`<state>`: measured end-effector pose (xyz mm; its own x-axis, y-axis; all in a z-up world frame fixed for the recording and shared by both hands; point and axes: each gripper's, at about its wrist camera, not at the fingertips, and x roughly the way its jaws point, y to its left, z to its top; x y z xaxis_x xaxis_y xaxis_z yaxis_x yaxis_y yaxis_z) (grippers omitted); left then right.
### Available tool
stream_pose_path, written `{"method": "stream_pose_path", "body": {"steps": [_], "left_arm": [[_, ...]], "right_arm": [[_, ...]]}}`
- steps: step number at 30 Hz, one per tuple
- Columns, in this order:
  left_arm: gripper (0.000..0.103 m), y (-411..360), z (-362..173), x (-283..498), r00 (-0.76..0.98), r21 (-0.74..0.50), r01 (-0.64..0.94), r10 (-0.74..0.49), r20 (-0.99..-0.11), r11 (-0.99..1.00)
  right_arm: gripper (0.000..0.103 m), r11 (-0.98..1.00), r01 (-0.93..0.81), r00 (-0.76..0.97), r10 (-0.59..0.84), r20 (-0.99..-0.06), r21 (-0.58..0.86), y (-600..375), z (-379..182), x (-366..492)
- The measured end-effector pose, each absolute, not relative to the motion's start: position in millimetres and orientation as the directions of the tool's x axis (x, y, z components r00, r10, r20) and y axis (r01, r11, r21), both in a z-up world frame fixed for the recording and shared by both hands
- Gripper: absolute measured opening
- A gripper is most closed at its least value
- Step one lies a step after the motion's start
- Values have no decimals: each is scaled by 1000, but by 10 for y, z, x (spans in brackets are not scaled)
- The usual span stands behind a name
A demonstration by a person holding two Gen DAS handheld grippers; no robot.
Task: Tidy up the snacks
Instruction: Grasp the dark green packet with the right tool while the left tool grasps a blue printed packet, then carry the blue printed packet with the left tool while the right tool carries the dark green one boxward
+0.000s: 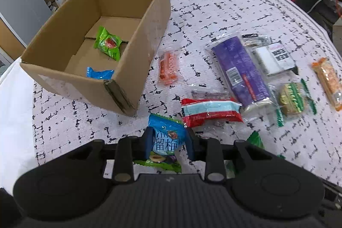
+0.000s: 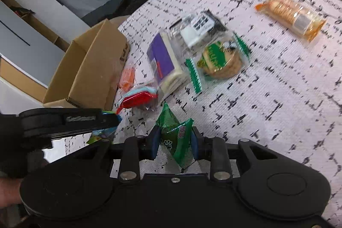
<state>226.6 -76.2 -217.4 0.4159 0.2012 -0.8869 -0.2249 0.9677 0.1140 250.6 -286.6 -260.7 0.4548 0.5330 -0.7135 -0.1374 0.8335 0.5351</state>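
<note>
My left gripper (image 1: 169, 143) is shut on a blue snack packet (image 1: 166, 131), just above the patterned tablecloth (image 1: 224, 14); both pads press its sides. The open cardboard box (image 1: 136, 57) stands beyond it to the left, with a green packet (image 1: 108, 44) and a small blue packet (image 1: 99, 73) on its floor. In the right wrist view my right gripper (image 2: 175, 142) is shut on a green snack packet (image 2: 174, 131), lifted off the cloth. The left gripper (image 2: 114, 119) shows side-on at its left, near the box (image 2: 92, 69).
Loose snacks lie right of the box: an orange packet (image 1: 168, 67), a red and pale blue packet (image 1: 210, 111), a purple pack (image 1: 241, 72), a white and black pack (image 1: 271, 57), a green biscuit packet (image 1: 291, 99) and an orange cracker sleeve (image 1: 328, 82).
</note>
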Motion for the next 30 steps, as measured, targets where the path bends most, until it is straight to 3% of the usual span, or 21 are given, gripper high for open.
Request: {"method": "stream_pose_path", "body": {"steps": [30], "left_arm": [[28, -125, -1124, 1636, 604, -134, -184, 4, -797, 974]], "right_arm": [[29, 864, -217, 658, 474, -585, 455, -2492, -1485, 2068]]}}
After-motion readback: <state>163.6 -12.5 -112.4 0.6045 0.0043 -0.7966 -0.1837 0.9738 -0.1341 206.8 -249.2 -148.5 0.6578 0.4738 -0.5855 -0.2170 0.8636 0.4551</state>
